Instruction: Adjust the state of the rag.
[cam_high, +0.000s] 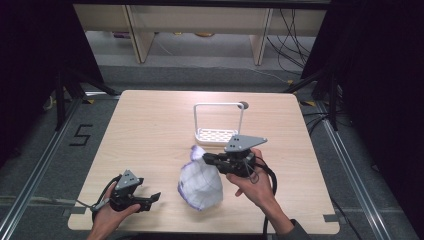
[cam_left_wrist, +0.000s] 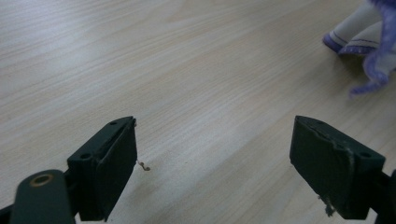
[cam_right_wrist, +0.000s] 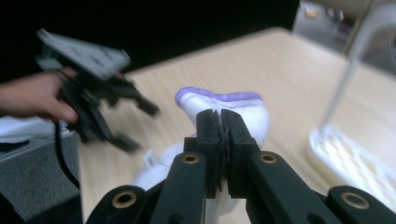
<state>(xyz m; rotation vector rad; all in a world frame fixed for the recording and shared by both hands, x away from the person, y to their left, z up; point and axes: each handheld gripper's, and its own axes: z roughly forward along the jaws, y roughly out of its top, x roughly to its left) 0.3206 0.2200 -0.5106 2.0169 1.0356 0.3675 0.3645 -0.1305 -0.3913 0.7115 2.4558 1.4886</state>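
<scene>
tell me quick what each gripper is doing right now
left gripper: open, holding nothing, over the table
right gripper: shut on the white and purple cloth

table (cam_high: 150, 135): wire rack (cam_high: 218, 123) stands toward the far side, right of centre. cloth (cam_high: 200, 184) lies in front of the rack, toward the near edge, with right gripper (cam_high: 209, 159) at its far end, between cloth and rack. left gripper (cam_high: 150, 199) sits at the near left corner, left of the cloth and apart from it.
</scene>
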